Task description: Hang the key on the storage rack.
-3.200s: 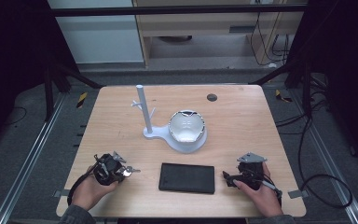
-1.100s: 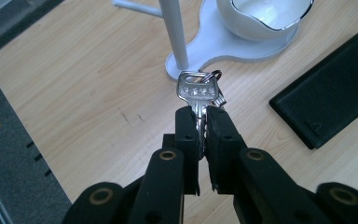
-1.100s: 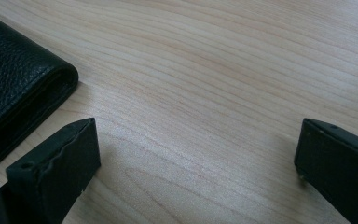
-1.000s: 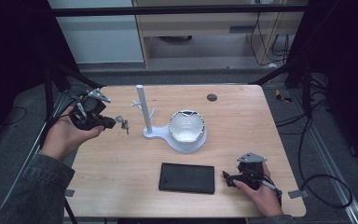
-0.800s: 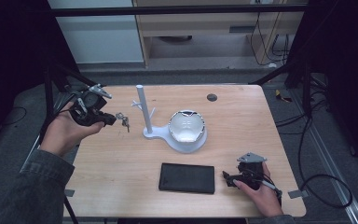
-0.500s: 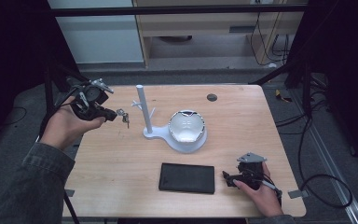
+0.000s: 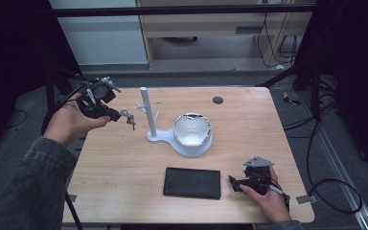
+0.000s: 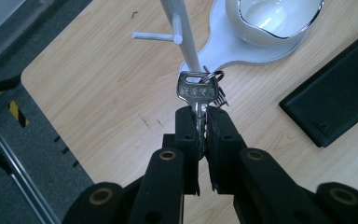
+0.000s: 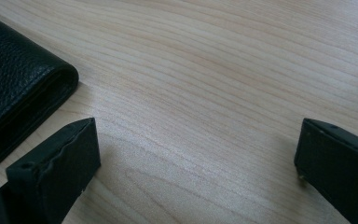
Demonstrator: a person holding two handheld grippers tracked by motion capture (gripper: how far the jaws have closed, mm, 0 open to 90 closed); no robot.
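My left gripper (image 7: 120, 115) (image 8: 201, 116) is shut on a bunch of silver keys (image 7: 129, 117) (image 8: 196, 89), held in the air above the table's left part. The keys hang just left of a white stand (image 7: 146, 111) (image 8: 182, 35) with short pegs. That stand shares a white base with a white bowl (image 7: 192, 130) (image 8: 272, 21). A black wallet (image 7: 192, 182) (image 8: 335, 100) (image 9: 14, 70) lies flat near the front edge. My right gripper (image 7: 233, 184) (image 9: 198, 158) rests on the wood just right of the wallet, jaws wide open with only bare table between them.
The wooden table (image 7: 249, 124) has a small dark round hole (image 7: 217, 100) near its far edge. Black frame bars and cables stand around the table on the floor.
My left gripper has carried the keys up from the front left of the table and rightward, closer to the white stand. The right gripper has stayed put.
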